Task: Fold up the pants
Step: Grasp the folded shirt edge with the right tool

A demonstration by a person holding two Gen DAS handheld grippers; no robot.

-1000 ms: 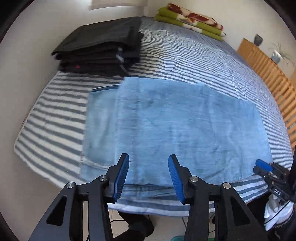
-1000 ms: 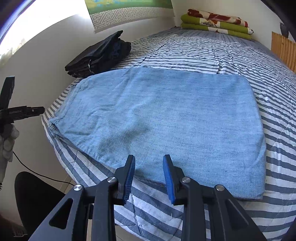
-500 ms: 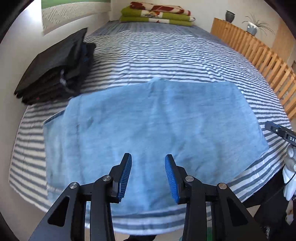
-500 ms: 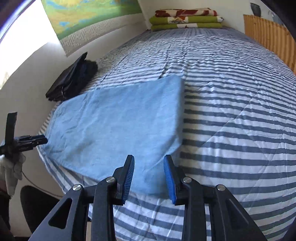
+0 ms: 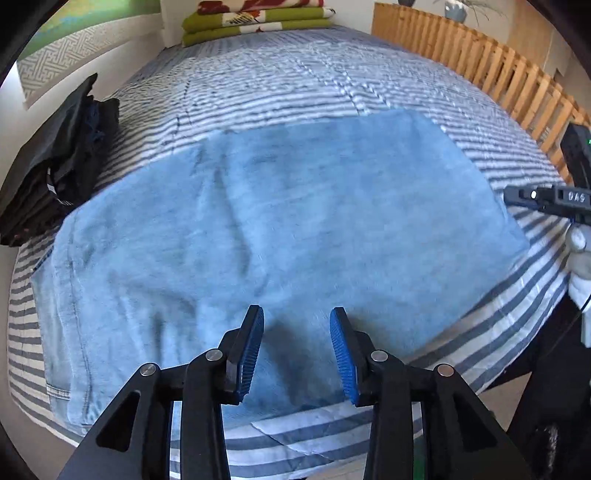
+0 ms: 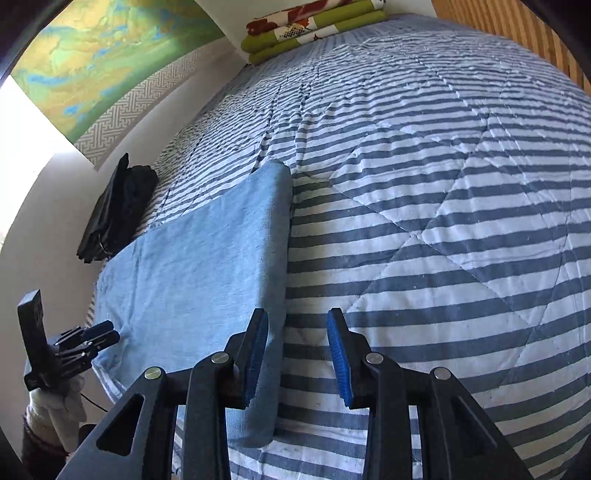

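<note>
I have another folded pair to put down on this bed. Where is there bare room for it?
The striped quilt lies bare from the folded jeans' right-hand edge to the wooden slat rail, and back to the green blankets. It is crowded on the other side, where the dark clothes stack sits beside the jeans.

Bright daylight from left; slight motion blur; strong fisheye edge bending.

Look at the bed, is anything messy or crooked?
Nothing stands out. The blue pants lie flat and folded on the striped quilt, the dark clothes sit stacked at the side, and both grippers are empty.
</note>
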